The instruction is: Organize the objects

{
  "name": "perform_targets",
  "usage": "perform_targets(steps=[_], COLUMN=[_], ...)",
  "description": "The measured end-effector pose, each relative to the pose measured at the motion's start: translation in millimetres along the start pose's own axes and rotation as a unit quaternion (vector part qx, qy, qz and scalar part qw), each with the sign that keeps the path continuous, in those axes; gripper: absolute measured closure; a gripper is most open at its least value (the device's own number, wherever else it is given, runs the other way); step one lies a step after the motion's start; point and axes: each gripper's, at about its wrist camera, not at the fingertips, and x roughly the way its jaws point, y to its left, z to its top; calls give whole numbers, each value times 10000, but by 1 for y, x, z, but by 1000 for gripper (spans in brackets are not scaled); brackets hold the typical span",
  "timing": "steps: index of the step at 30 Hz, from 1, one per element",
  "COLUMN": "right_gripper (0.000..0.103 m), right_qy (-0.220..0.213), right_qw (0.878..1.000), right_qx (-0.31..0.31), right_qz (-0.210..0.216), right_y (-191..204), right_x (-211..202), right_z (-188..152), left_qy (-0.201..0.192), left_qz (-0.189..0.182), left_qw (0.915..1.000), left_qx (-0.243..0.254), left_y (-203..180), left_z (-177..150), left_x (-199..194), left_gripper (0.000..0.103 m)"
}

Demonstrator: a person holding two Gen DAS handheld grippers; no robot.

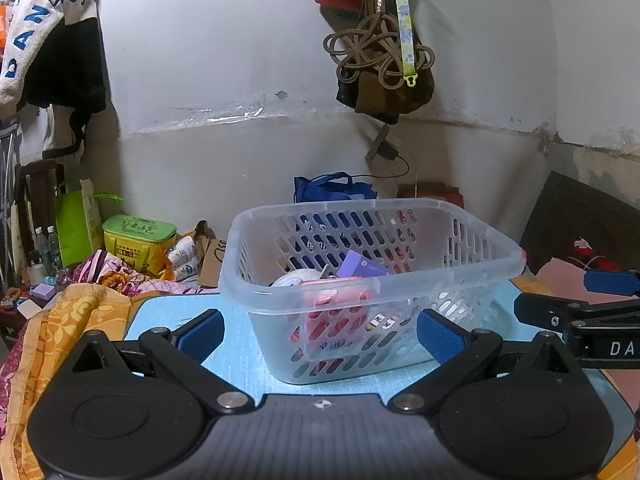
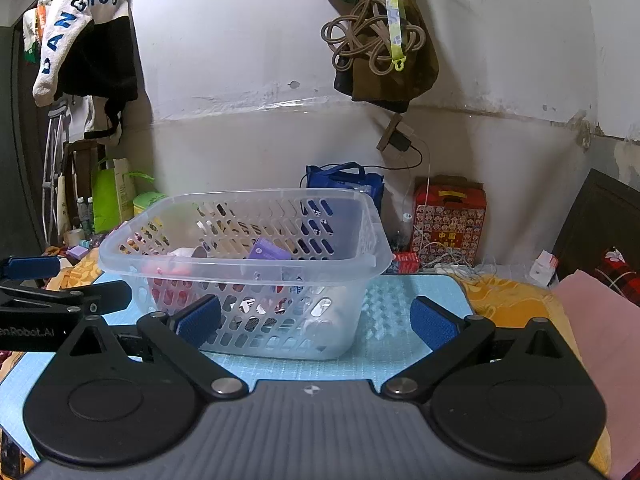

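A clear plastic basket with slotted walls stands on a light blue mat. It holds a purple box, a red packet and a white item. My left gripper is open and empty, just in front of the basket. The right gripper's fingers show at its right. In the right wrist view the basket stands left of centre with the purple box inside. My right gripper is open and empty before the basket's right corner. The left gripper's fingers show at its left.
An orange patterned blanket lies left of the mat. A yellow-green tin, a blue bag and a red box stand by the wall. A pink cloth lies at the right. Bags and cords hang above.
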Motion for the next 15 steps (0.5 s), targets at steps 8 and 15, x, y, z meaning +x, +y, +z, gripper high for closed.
perform_targets(steps=[8,15], right_gripper=[0,0], right_qy=[2,27], right_qw=[10000,10000], right_qx=[0,-6], right_qz=[18,40], right_y=[0,2], right_x=[1,0], right_z=[0,-2], left_qy=[55,-66], left_qz=[-24,-82], left_qw=[10000,9999], left_qx=[28,-52], left_y=[-2,3], left_z=[-1,0], left_x=[2,-1], left_gripper=[0,0])
